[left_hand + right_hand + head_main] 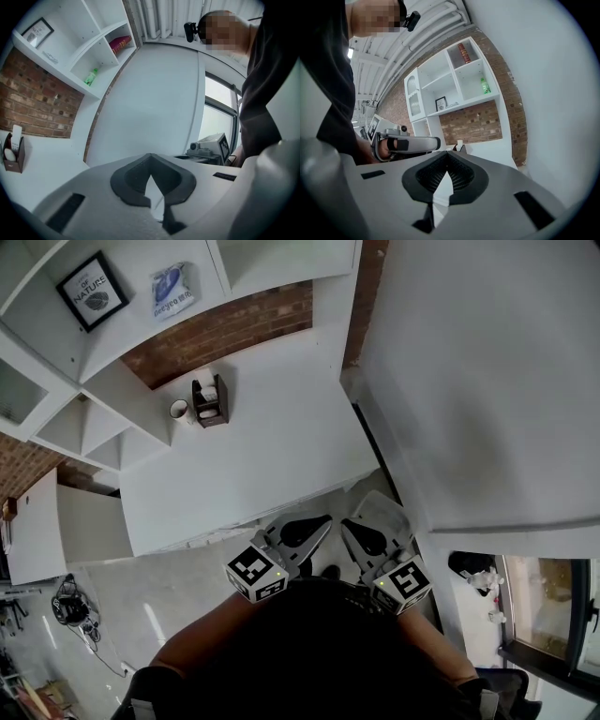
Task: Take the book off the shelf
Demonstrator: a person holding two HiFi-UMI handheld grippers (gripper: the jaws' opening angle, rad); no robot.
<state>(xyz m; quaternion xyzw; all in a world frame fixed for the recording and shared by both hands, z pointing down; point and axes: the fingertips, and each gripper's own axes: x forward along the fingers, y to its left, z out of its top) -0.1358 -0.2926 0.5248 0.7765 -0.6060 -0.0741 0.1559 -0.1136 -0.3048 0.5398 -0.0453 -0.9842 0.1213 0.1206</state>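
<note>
A red book [121, 43] leans in the top compartment of the white shelf unit [101, 51]; the right gripper view also shows the book [463, 53], high in that shelf [454, 89]. It is out of the head view. Both grippers are held close to the person's body, over the floor at the table's near edge and far from the shelf. My left gripper [317, 527] is shut, its tips meeting with nothing between them [150, 155]. Beside it, my right gripper [356, 531] is shut and empty too [448, 153].
A white table [281, 437] stands between me and the shelf, bearing a brown holder [210, 403] and a mug [179, 410] at its far side. The shelf also holds a green bottle [91, 76], a framed picture [92, 290] and a blue packet [173, 289]. A white wall [487, 381] is on the right.
</note>
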